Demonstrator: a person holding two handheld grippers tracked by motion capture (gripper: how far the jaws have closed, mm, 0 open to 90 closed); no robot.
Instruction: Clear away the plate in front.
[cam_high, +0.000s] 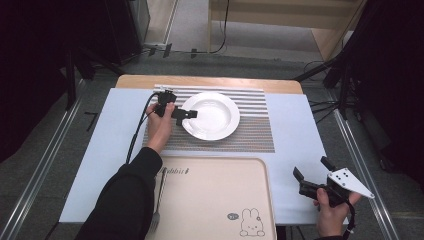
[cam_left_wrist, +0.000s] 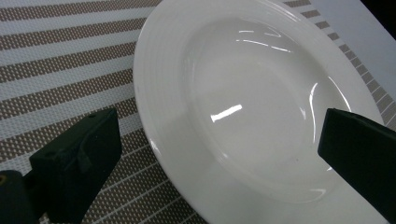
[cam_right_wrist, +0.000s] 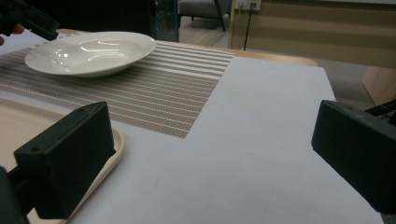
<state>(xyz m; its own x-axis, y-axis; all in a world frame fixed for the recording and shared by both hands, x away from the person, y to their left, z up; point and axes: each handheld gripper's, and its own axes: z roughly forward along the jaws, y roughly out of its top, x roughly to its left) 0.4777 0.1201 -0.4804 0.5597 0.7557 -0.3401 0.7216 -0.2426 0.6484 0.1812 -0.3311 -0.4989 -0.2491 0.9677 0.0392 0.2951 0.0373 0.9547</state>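
White plate (cam_high: 211, 115): a deep, glossy dish, empty, resting on the striped mat toward the far middle of the table; in the left gripper view its rim and bowl (cam_left_wrist: 252, 102) lie between the jaws.
Striped mat (cam_high: 250, 135): brown and white woven stripes, lying under the plate on the pale sheet.
Left tool (cam_high: 186, 114): held in the person's left hand (cam_high: 161, 124), its jaws spread wide at the plate's near-left rim, one jaw over the mat and one over the bowl; whether either touches the plate cannot be told. A black cable (cam_high: 137, 130) trails back from it.
Pale sheet (cam_high: 295, 150): light blue-grey cover over the wooden table (cam_high: 210, 81).
Beige tray (cam_high: 215, 200): at the near edge, printed with a rabbit drawing and lettering; a metal utensil (cam_high: 159, 202) lies along its left edge, partly behind the black sleeve (cam_high: 125, 200).
Right tool (cam_high: 311, 181): held in the right hand (cam_high: 332, 212) at the near right corner, well apart from the plate, jaws spread and holding nothing, with a grey three-cornered plate (cam_high: 350, 182) on top.
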